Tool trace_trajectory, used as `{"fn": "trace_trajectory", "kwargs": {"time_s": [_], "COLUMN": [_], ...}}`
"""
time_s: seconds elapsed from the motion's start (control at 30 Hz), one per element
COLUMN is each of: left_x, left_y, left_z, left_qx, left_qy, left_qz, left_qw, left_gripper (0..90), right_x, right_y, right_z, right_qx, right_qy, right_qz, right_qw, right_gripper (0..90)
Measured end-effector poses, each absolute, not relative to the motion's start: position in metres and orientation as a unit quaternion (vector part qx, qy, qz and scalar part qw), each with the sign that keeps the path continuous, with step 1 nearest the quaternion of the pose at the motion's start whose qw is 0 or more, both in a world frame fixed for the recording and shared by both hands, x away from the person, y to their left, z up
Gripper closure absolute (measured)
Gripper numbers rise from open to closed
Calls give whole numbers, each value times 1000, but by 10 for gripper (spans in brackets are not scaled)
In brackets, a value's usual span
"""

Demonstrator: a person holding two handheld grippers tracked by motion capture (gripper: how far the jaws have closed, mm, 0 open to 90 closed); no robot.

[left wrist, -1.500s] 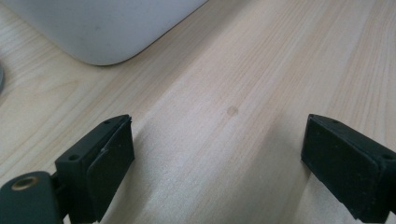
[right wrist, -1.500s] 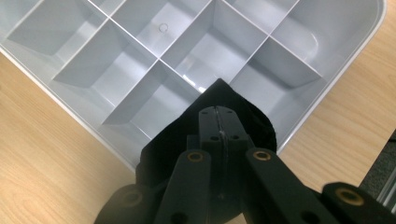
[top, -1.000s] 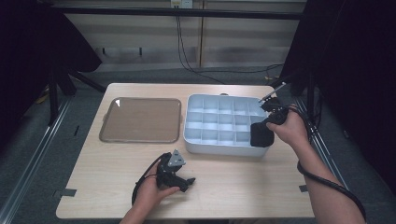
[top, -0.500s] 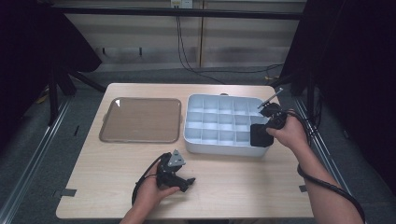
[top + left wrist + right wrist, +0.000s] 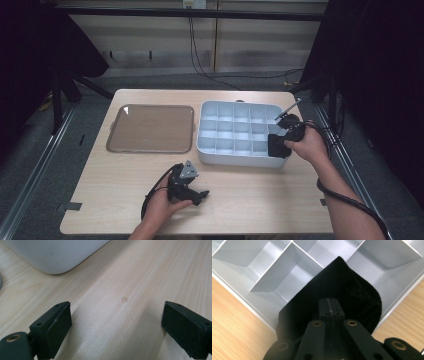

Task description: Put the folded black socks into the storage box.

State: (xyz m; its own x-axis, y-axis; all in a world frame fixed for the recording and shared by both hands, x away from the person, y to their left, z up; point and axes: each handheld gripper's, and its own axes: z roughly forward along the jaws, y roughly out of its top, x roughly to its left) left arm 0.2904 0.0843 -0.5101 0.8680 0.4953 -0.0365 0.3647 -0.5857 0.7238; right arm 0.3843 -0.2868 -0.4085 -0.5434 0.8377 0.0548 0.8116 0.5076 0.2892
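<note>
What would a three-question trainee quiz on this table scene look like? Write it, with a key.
1. True or false: the left gripper has its jaws open over bare table.
2. What does the right gripper hold? A) black cloth B) clear lid C) cable
3. Which corner of the white divided tray does the cloth hang over, as seen from the high view?

Key:
1. True.
2. A, the black cloth.
3. The near right corner. The clear lid lies flat left of the tray.
</note>
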Motion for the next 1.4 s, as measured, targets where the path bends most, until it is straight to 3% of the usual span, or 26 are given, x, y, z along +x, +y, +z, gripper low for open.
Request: {"fn": "trace_trajectory", "kwargs": {"time_s": [1.4], "left_x": [291], "left_y": [84], "left_z": [-510], "left_qx": [890], "left_qy": [237], "left_qz": [85], "left_qw": [379], "left_gripper": [89], "right_x": [376], "right_y": [-295], "right_z": [-440], "right_qx": [484], "right_qy": [865], "right_qz": [130], "right_qw": [36], "right_gripper": [900]}}
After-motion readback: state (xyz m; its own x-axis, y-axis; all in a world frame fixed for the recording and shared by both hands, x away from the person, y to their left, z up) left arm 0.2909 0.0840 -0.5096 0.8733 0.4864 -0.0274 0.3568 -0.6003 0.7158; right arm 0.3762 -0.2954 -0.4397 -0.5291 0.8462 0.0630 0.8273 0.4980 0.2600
